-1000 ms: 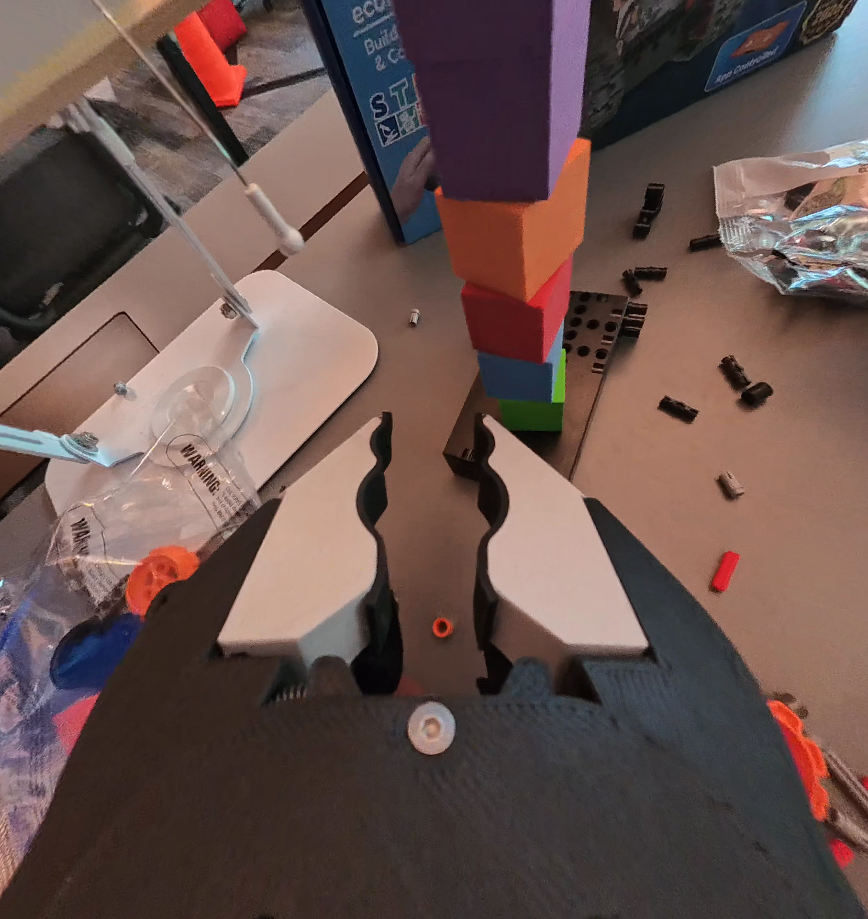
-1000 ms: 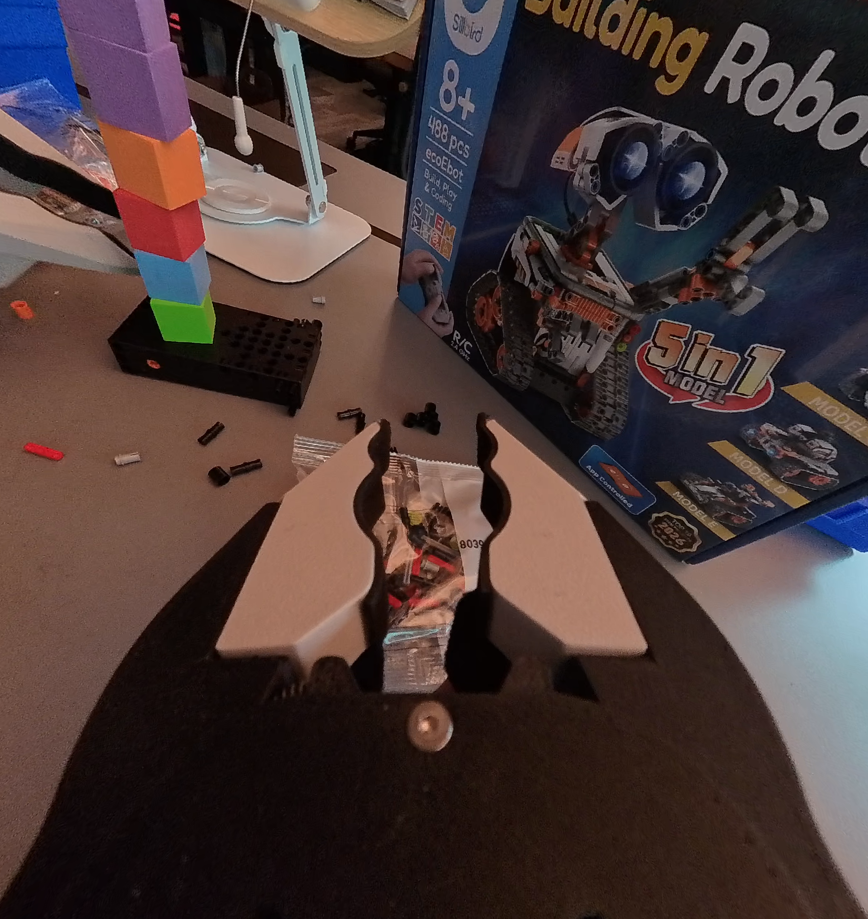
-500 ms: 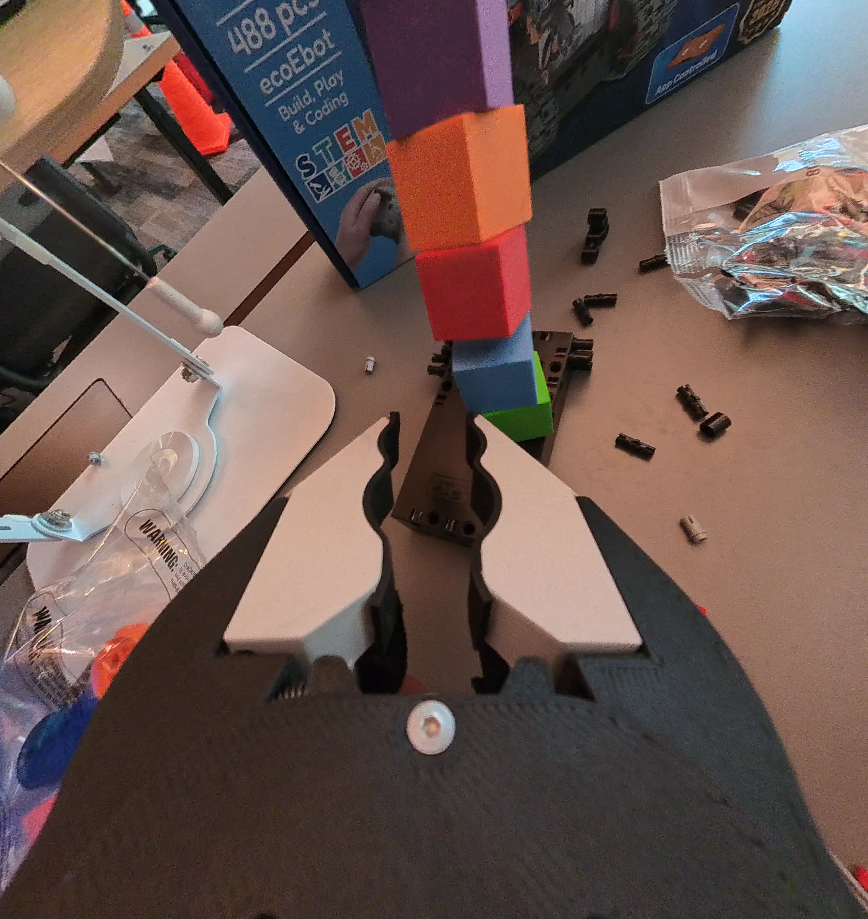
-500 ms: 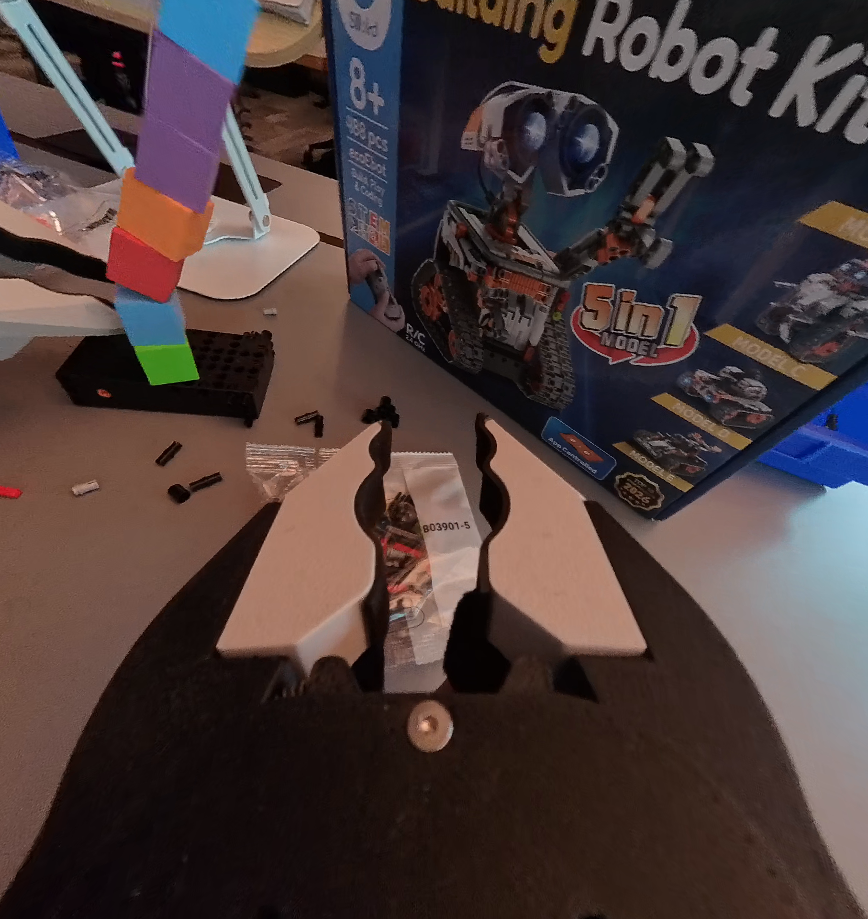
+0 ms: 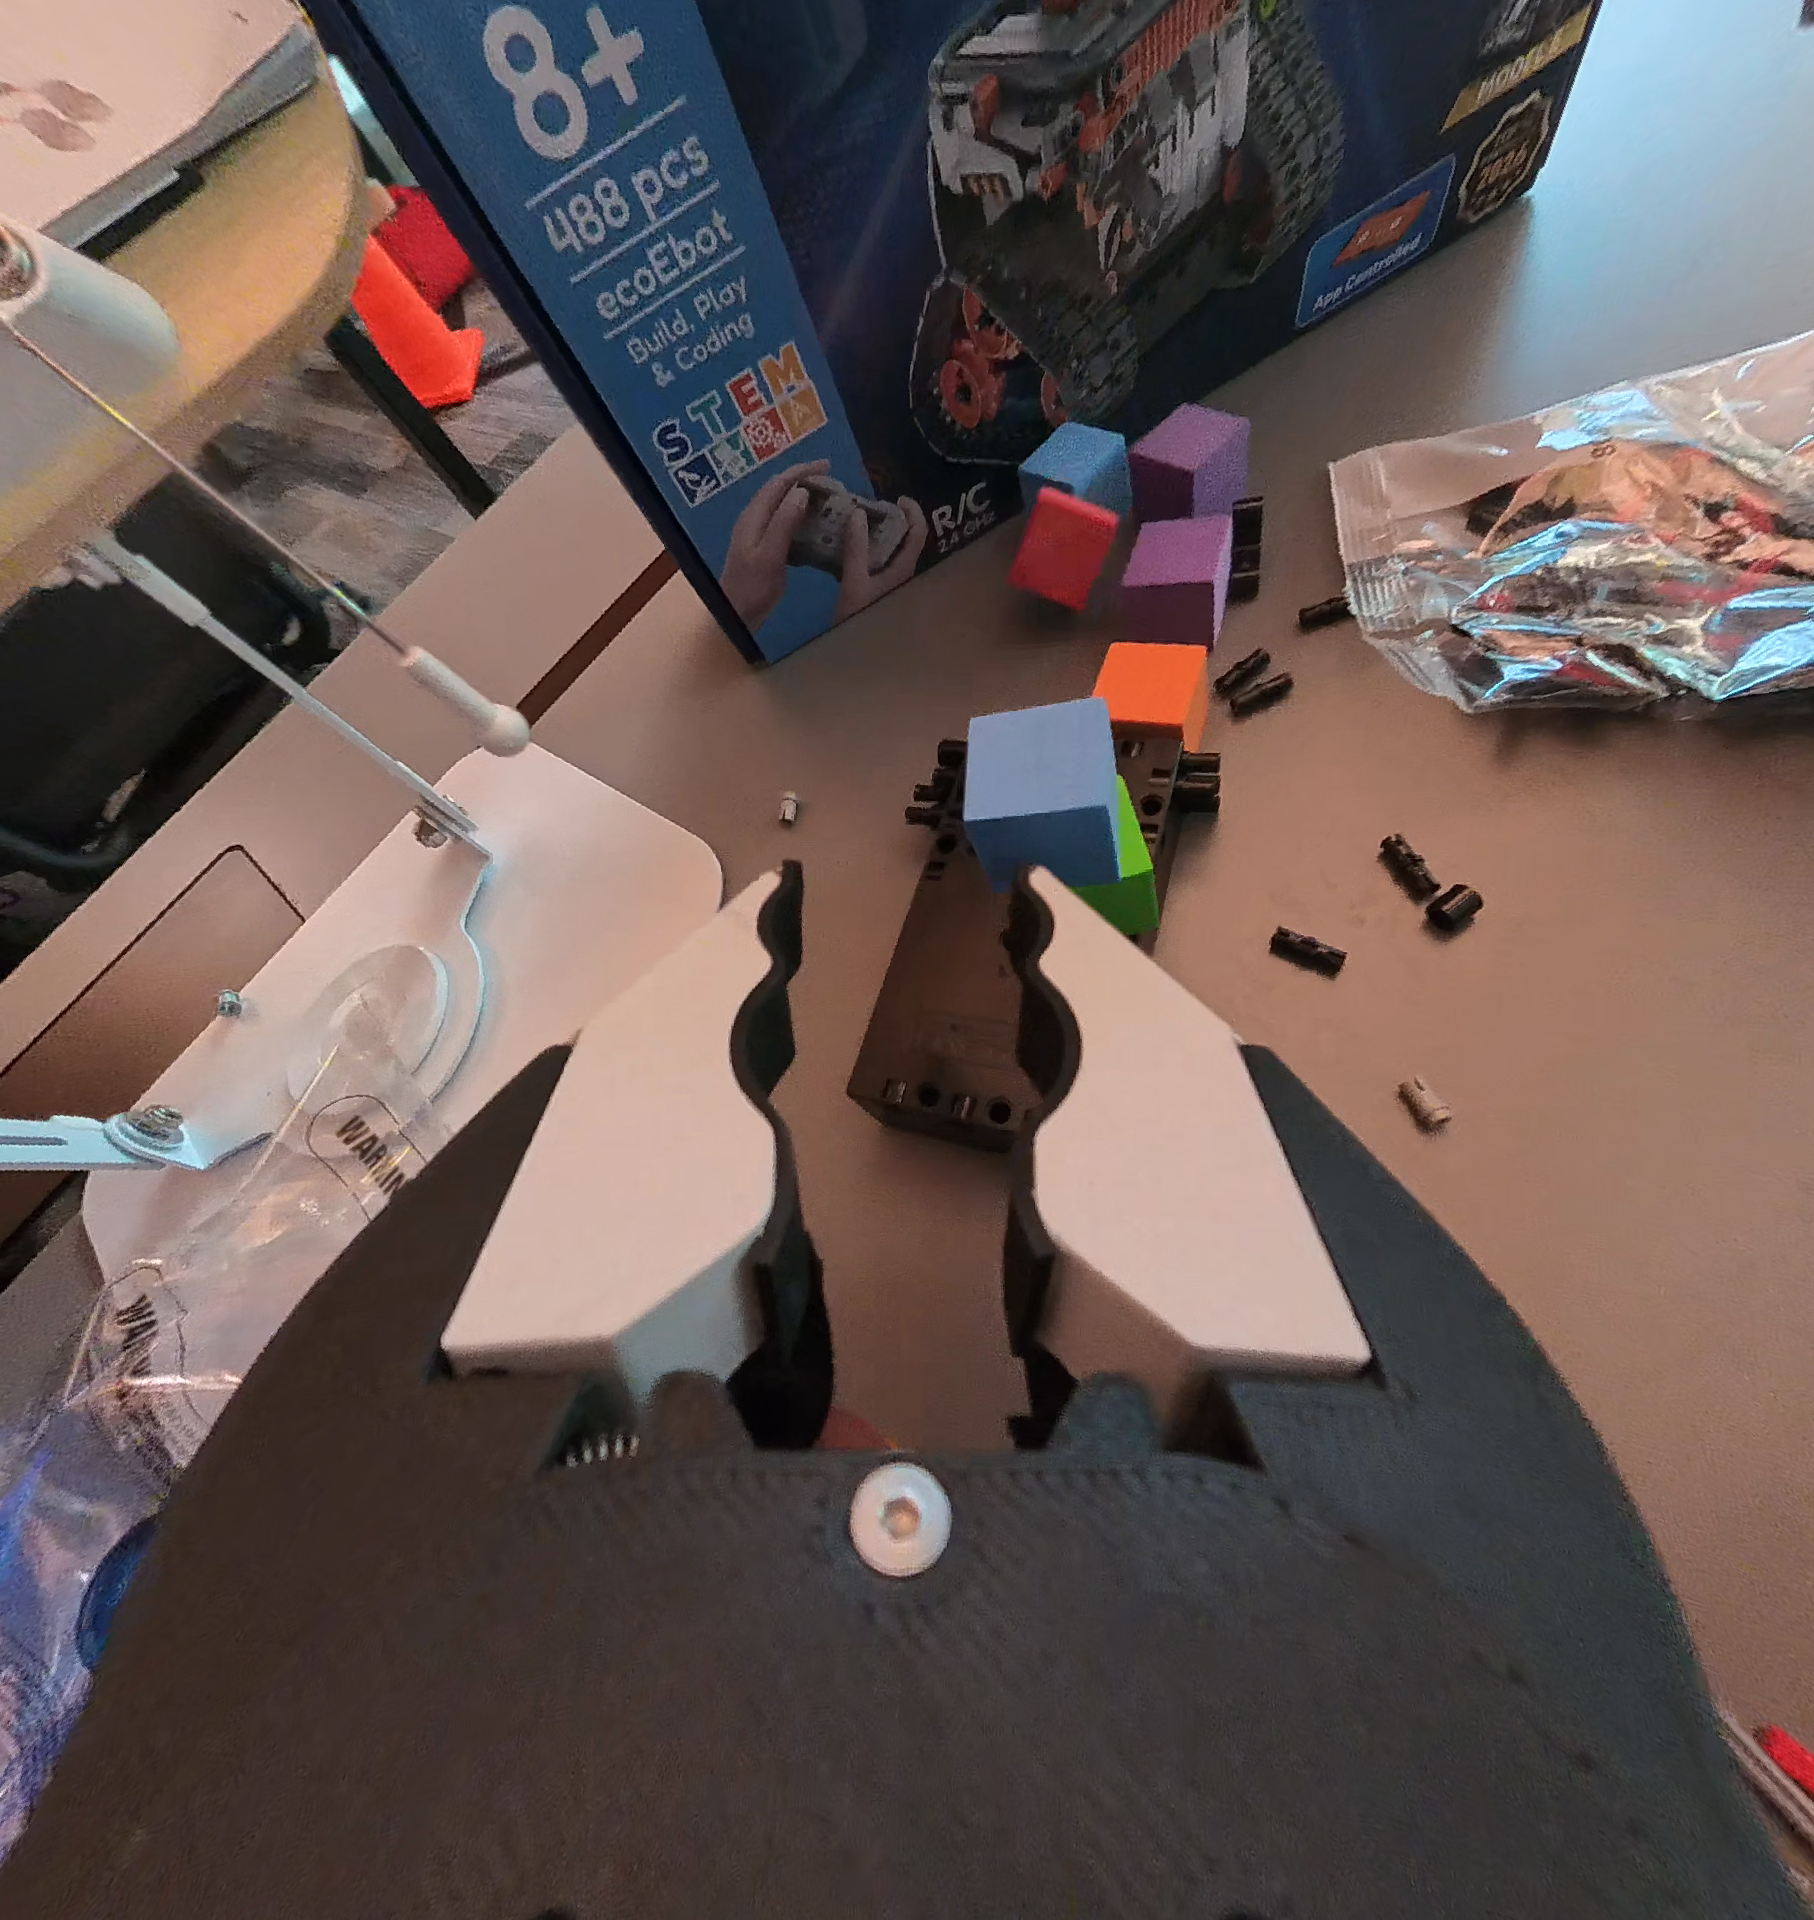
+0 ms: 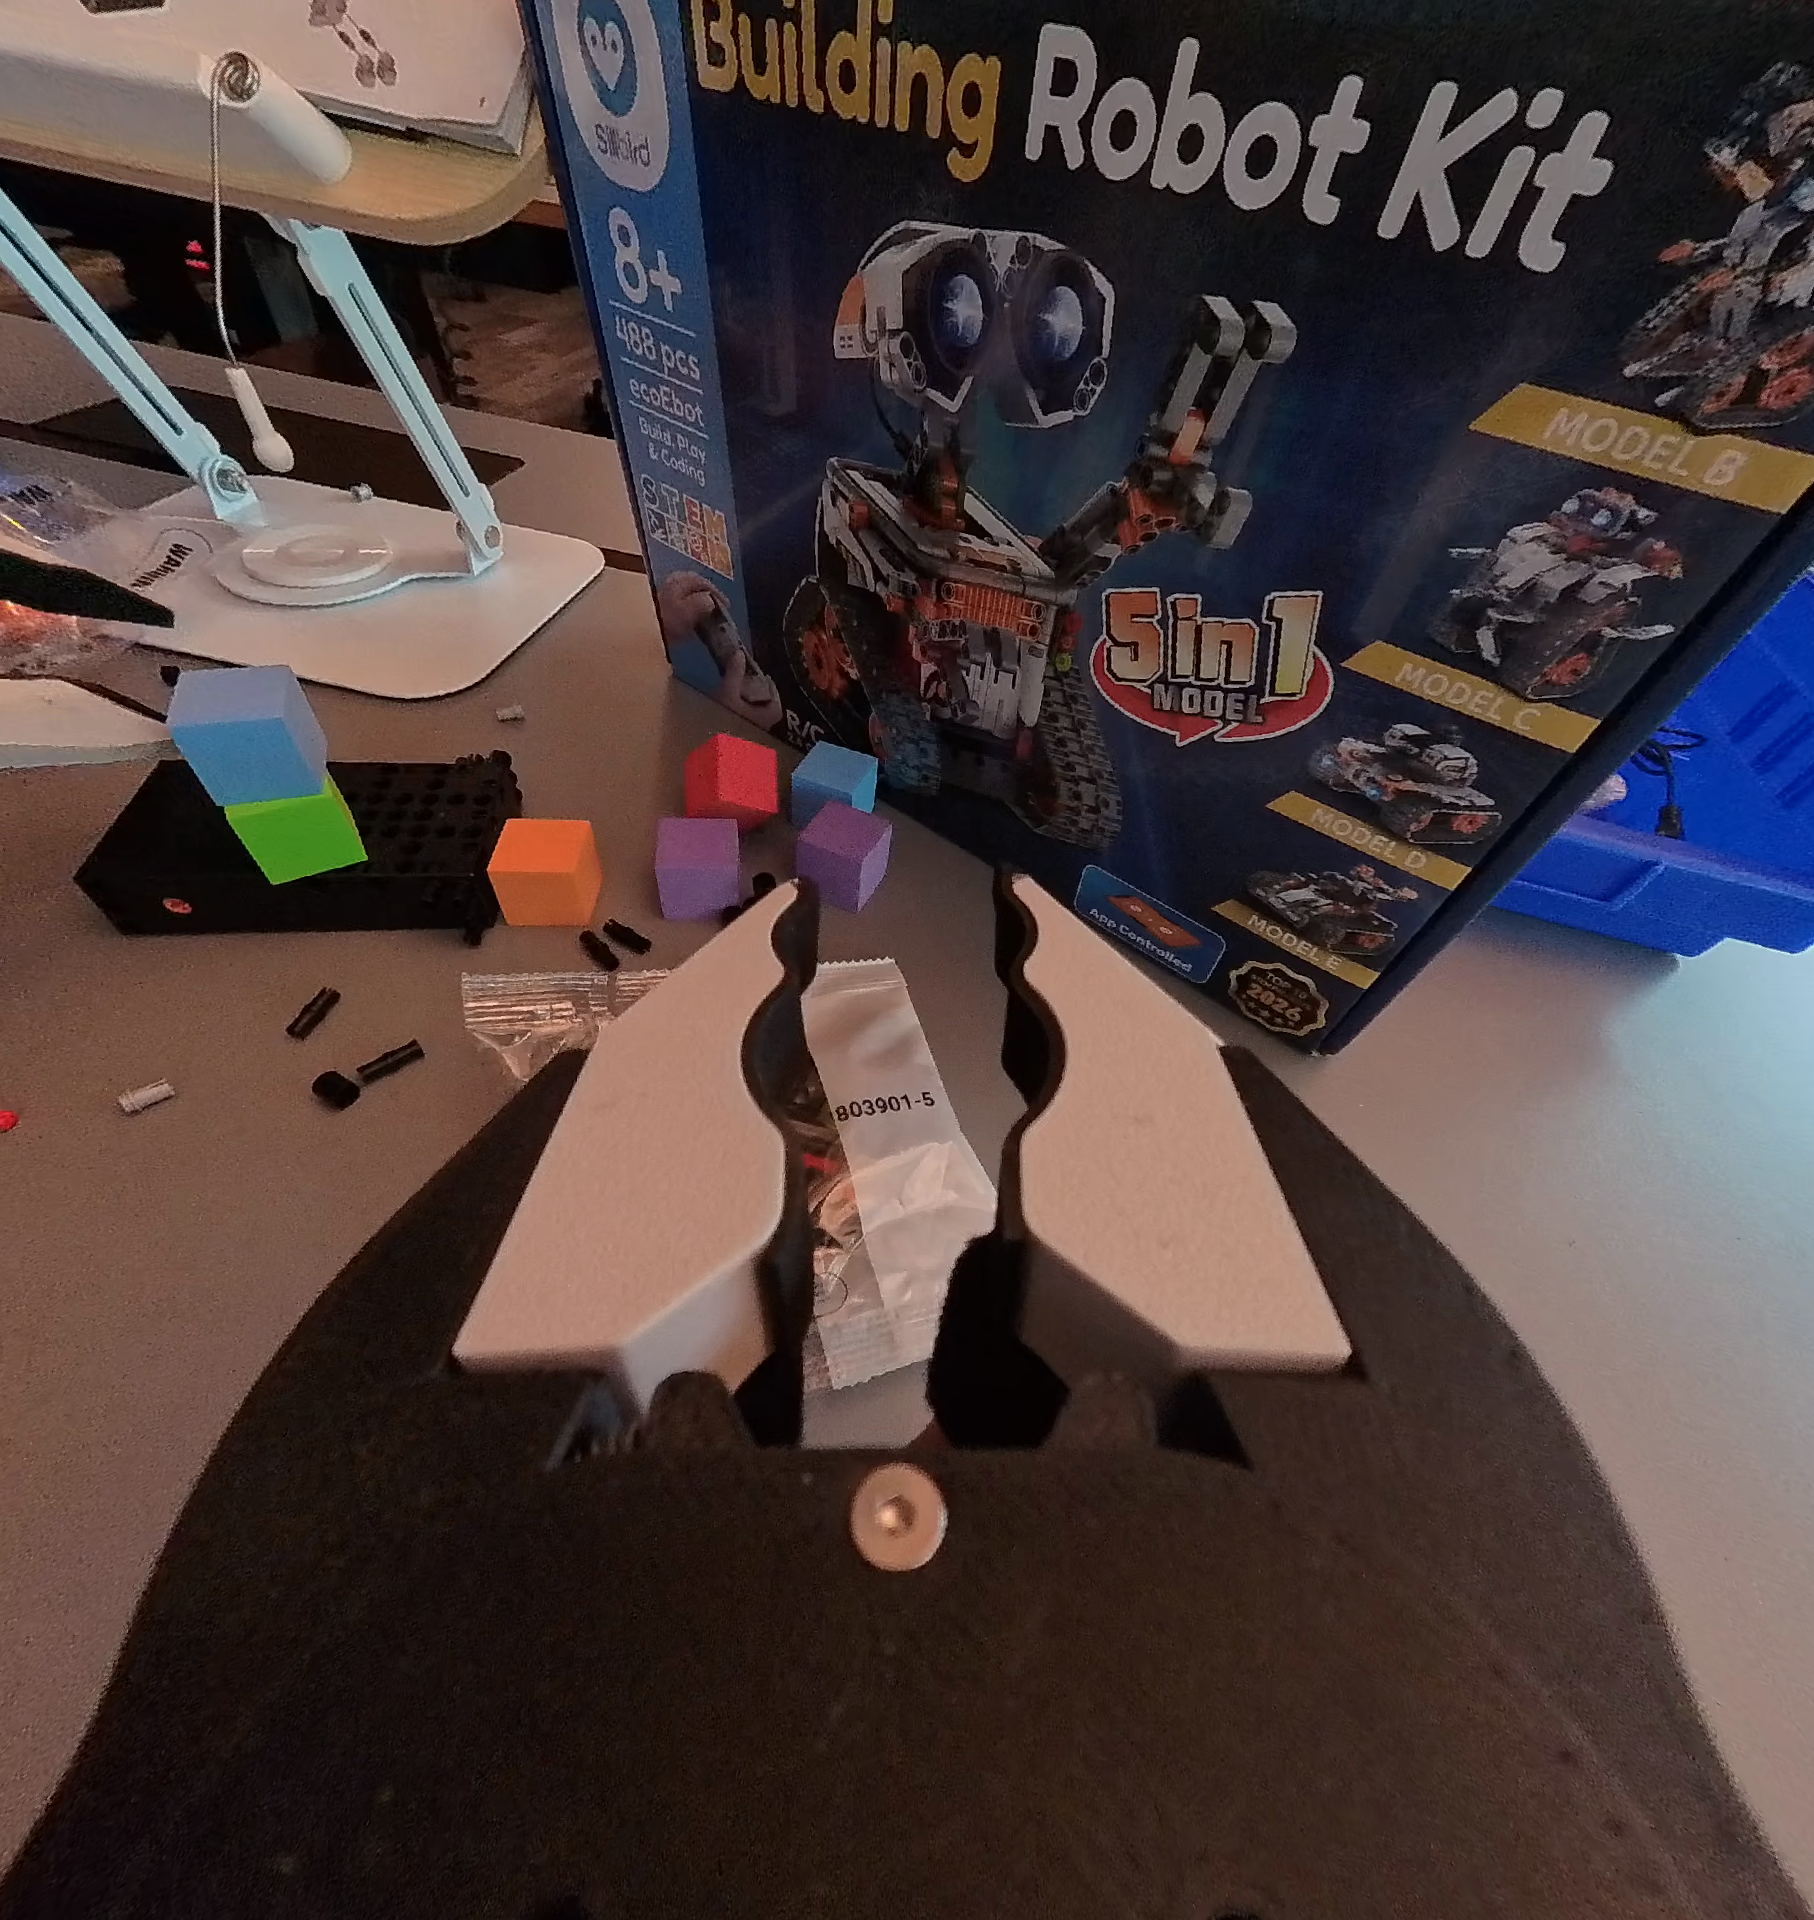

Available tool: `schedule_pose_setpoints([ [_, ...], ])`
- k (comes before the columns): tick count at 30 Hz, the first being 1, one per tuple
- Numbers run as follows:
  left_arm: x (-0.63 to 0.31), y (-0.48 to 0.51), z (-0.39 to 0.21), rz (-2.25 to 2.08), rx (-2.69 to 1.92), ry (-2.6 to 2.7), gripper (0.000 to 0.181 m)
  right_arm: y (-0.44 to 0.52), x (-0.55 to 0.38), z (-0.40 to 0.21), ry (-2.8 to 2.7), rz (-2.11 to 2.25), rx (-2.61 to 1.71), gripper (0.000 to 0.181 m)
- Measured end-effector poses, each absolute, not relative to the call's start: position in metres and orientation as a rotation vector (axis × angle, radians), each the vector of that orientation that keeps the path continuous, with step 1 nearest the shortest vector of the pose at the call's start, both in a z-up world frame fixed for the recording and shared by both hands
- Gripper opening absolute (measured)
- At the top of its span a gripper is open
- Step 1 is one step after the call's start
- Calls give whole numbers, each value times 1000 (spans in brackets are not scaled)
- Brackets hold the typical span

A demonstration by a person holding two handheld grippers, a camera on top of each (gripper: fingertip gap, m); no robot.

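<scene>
A blue foam cube (image 5: 1038, 790) sits askew on a green cube (image 5: 1126, 894) on a black perforated block (image 5: 934, 1018). An orange cube (image 5: 1152, 681), two purple cubes (image 5: 1178, 582), a tilted red cube (image 5: 1064, 545) and a small blue cube (image 5: 1074, 468) lie scattered towards the kit box (image 5: 882, 208). My left gripper (image 5: 908, 883) is open and empty, its tips just short of the blue and green cubes. My right gripper (image 6: 903, 894) is open and empty above a clear bag of parts (image 6: 882, 1122). The scattered cubes (image 6: 544, 868) lie just beyond its tips.
A white lamp base (image 5: 529, 883) with thin arms stands to the left. Small black pins (image 5: 1308, 951) lie loose on the grey table. A crinkled foil bag (image 5: 1630, 561) is at the right. A blue bin (image 6: 1734, 810) sits behind the box. The gap from one gripper's tips to the other's is roughly 25 cm. My left tips are roughly 10 cm from the orange cube (image 5: 1152, 681).
The tall cube tower has toppled. Its orange, red, purple and upper blue cubes now lie on the table by the box. Only the blue and green cubes remain on the black block.
</scene>
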State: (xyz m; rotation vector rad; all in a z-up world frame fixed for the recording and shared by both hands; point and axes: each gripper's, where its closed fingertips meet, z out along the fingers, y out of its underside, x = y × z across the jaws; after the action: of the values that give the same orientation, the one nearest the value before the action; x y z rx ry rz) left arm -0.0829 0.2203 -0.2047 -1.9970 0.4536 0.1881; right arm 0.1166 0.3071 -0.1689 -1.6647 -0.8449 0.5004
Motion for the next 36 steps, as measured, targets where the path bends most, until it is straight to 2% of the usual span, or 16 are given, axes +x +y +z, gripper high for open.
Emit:
schedule_pose_setpoints([
  [3,-78,221,-215,132,-2058,473,46,307,116,-168,-844,509,-1663,33],
  [9,-64,227,-221,108,-2061,535,29,306,115,-168,-846,520,-1664,33],
  [14,-35,233,-223,148,-2023,689,35,306,115,-168,-842,531,-1664,33],
  [20,0,227,-216,241,-1896,933,31,306,116,-167,-835,540,-1665,33],
  [30,-14,221,-227,242,-1977,974,45,304,115,-168,-843,559,-1666,34],
  [34,-27,220,-237,290,-2059,984,46,300,109,-171,-882,575,-1669,34],
  [36,-39,219,-249,346,-2124,991,41,296,105,-173,-910,582,-1667,34],
])
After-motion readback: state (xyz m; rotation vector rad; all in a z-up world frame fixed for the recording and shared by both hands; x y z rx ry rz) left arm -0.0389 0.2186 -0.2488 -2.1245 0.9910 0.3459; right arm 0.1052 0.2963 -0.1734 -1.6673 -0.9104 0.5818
